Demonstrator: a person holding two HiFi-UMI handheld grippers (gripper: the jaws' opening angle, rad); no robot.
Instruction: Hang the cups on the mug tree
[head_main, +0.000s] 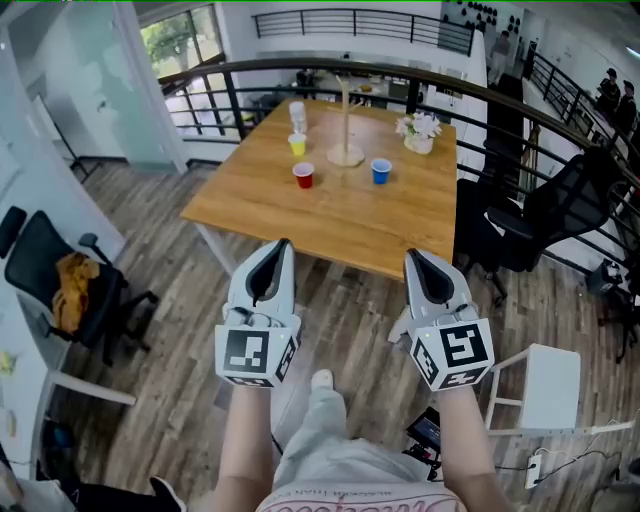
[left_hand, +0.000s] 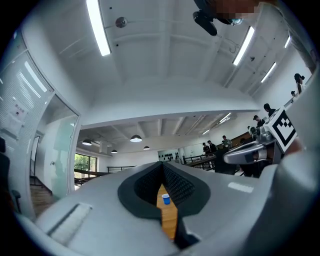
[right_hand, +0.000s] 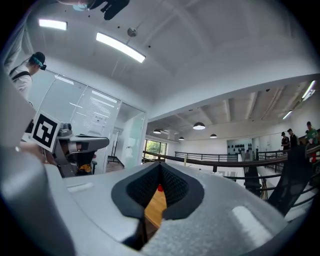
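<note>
1. Left gripper (head_main: 283, 245) and right gripper (head_main: 413, 256), head view: white two-jaw tools with black pads, side by side above dark plank flooring (head_main: 150, 215), each pair of jaws pressed together on nothing. Straight ahead and well apart from both, a light wooden table (head_main: 300, 220). On it a red plastic cup (head_main: 303, 175), a blue plastic cup (head_main: 380, 171), a yellow plastic cup (head_main: 297, 144) and a pale wooden mug tree (head_main: 345, 125), upright on its round base. Red plastic cup roughly in line with the left gripper, blue plastic cup slightly inward of the right one, mug tree between and just behind those two. No cup on the tree.

2. Left gripper view: left gripper (left_hand: 162, 167) closed tip to tip, empty. Through the slit under the tips, a strip of wooden table (left_hand: 170, 222) with the blue plastic cup (left_hand: 166, 199) far off, standing upright.

3. Right gripper view: right gripper (right_hand: 160, 167) likewise closed and empty. Beyond the tips, wooden table (right_hand: 155, 206) and a sliver of the red plastic cup (right_hand: 159, 188), distant.

4. Judged from this: both hands about equally far from the cups, so an approach to the table first, then jaws spread for a grasp.
</note>
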